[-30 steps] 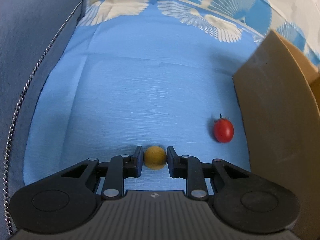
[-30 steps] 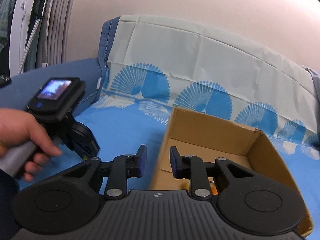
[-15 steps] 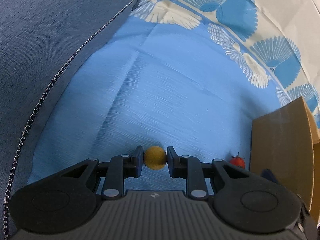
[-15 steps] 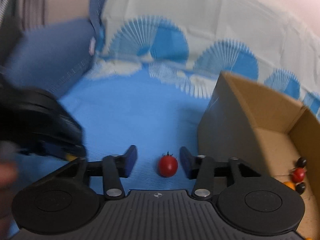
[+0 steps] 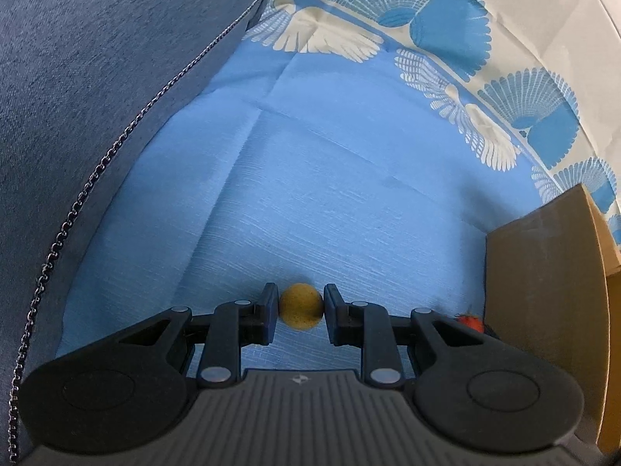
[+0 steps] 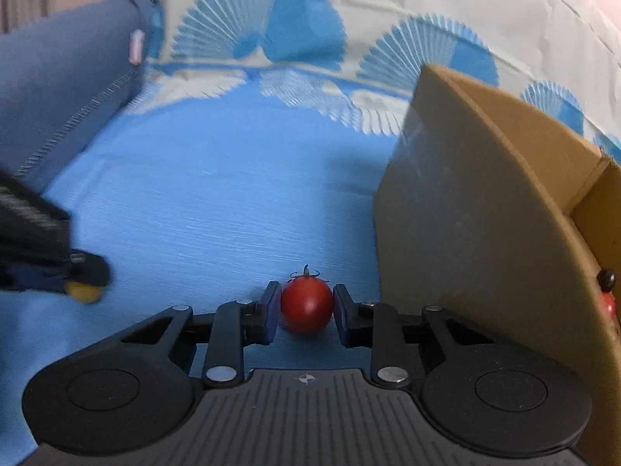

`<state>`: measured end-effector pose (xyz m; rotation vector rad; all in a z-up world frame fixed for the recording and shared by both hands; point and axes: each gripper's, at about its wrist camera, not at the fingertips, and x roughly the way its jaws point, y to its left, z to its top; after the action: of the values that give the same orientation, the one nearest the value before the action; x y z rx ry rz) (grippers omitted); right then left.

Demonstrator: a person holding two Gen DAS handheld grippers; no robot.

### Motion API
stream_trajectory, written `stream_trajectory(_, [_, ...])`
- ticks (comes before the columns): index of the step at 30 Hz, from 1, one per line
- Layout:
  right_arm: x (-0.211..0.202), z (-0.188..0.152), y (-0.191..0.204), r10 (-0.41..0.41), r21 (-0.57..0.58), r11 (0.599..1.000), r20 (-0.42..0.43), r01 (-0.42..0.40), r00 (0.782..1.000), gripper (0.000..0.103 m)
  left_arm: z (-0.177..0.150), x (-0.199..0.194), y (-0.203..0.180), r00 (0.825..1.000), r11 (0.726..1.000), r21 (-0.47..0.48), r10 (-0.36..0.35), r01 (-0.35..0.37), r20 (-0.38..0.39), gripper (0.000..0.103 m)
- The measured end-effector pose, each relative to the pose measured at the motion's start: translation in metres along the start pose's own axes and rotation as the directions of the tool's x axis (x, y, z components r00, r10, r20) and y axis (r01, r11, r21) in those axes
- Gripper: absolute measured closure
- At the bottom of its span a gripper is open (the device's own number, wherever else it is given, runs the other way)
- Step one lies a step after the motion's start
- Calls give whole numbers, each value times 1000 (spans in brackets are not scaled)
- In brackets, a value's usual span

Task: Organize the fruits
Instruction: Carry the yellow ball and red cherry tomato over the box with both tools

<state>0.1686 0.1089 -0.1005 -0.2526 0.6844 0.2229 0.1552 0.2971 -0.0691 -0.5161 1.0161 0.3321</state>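
My left gripper (image 5: 301, 306) is shut on a small round yellow fruit (image 5: 300, 306) and holds it over the blue cloth (image 5: 330, 178). In the right wrist view this gripper shows blurred at the left edge, the yellow fruit (image 6: 83, 292) at its tip. My right gripper (image 6: 306, 305) has closed around a red cherry tomato (image 6: 306, 305) that rests on the cloth; both pads look to be touching it. The tomato peeks out behind the left gripper's right arm (image 5: 470, 320). A brown cardboard box (image 6: 477, 225) stands just right of the tomato.
Inside the box, at its right edge, lie a dark fruit (image 6: 606, 277) and a red one (image 6: 609, 306). A dark blue cushion (image 5: 89, 89) with a chain trim borders the cloth on the left. The box wall (image 5: 543, 295) stands at the right of the left view.
My right gripper came down beside the box and closed its jaws onto the tomato. My left gripper, still holding the yellow fruit, swung left, so the box and tomato slid to its right edge.
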Motion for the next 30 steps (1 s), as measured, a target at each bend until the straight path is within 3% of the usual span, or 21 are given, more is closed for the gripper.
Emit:
stream_trajectory(4, [-39, -8, 10, 95, -27, 995, 55, -94, 994, 73, 0, -1, -1, 1000, 1000, 8, 11, -11, -4, 75])
stream_trajectory(8, [-64, -21, 20, 166, -80, 984, 52, -162, 985, 73, -2, -2, -3, 1000, 1000, 12, 29, -29, -8, 75])
stream_trajectory(19, [-48, -49, 16, 171, -24, 984, -94, -174, 981, 72, -5, 1, -14, 995, 992, 79, 95, -94, -19, 75])
stream_trajectory(30, [-46, -55, 16, 194, -60, 978, -100, -200, 976, 73, -6, 2, -20, 993, 987, 108, 119, -117, -7, 76])
